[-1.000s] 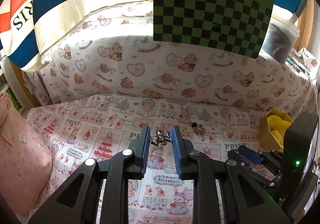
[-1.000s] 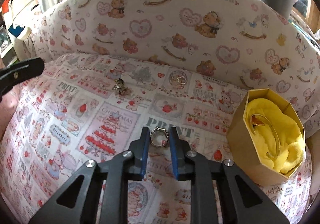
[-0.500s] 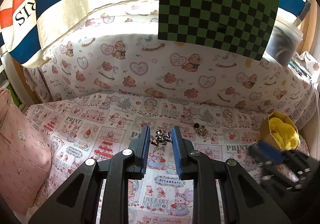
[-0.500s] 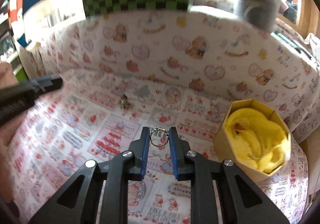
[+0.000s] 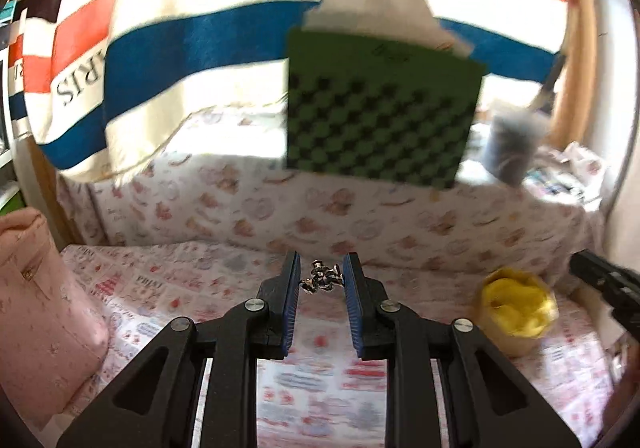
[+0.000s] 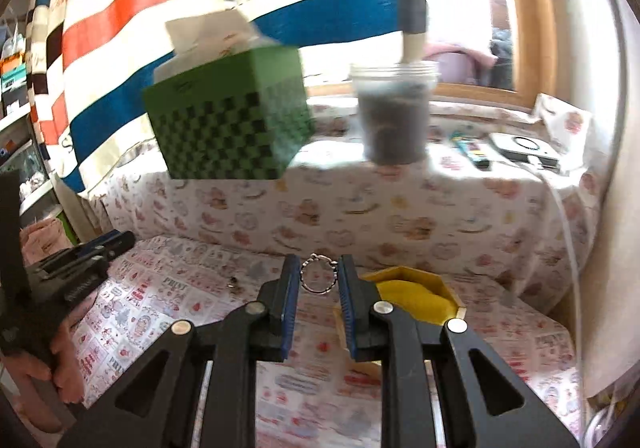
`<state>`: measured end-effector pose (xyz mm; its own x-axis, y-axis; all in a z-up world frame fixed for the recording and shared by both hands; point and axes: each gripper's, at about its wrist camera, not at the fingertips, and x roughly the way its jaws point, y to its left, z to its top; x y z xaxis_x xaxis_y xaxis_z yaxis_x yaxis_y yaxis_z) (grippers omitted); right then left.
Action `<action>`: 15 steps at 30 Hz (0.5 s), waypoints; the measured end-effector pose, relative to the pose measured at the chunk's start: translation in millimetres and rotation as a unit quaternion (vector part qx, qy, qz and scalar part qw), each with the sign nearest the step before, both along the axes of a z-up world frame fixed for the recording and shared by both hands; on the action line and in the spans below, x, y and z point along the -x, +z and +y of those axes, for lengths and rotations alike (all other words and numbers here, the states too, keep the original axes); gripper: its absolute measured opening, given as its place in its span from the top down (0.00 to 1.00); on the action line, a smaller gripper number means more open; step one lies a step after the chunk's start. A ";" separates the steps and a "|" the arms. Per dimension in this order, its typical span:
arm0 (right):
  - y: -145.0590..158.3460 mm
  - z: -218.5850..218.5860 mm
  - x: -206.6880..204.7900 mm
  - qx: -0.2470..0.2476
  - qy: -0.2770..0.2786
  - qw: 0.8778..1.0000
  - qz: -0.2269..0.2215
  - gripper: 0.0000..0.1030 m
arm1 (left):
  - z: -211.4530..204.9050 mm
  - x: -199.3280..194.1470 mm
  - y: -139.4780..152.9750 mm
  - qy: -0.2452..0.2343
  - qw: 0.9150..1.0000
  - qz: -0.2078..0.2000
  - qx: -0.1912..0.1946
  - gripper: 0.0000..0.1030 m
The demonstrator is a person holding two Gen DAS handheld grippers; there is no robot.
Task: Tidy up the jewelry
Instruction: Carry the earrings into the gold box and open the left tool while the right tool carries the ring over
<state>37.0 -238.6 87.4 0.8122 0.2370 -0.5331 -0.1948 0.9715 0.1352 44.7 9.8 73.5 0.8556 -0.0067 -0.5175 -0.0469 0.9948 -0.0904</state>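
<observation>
My left gripper is shut on a small silver jewelry piece and holds it up above the printed cloth. My right gripper is shut on a silver ring and holds it in the air, just left of the tan box with yellow lining. That box also shows in the left wrist view, to the right of the left gripper. A small dark jewelry piece lies on the cloth. The left gripper shows in the right wrist view at far left.
A green checkered board and a dark-filled plastic cup stand on the ledge behind. A striped flag cloth hangs at the back. A pink bag sits at the left. A cable runs down at right.
Both grippers have risen and tilted up with their jewelry held; the cloth now sits lower in both views. The right gripper has moved closer to the yellow-lined box.
</observation>
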 end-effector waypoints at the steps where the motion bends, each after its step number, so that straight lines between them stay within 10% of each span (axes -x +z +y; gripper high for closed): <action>1: 2.8 -9.9 0.7 -0.004 -0.009 1.000 -0.006 0.82 | -8.1 1.6 7.2 -0.011 1.000 -0.004 0.002 0.80; 7: -1.3 -54.7 -12.9 -0.067 -0.038 0.997 -0.001 0.82 | -69.7 -22.7 30.2 -0.090 0.995 0.035 0.018 0.80; 15: -45.9 -94.1 -43.1 -0.069 -0.072 0.994 0.053 0.82 | -159.0 -67.8 -17.7 -0.164 0.977 0.139 0.006 0.80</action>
<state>80.0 -332.8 41.5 0.7836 0.1988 -0.5886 -0.0315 0.9589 0.2819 112.5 -149.3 55.8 0.6325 -0.2641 -0.7282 0.2503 0.9593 -0.1306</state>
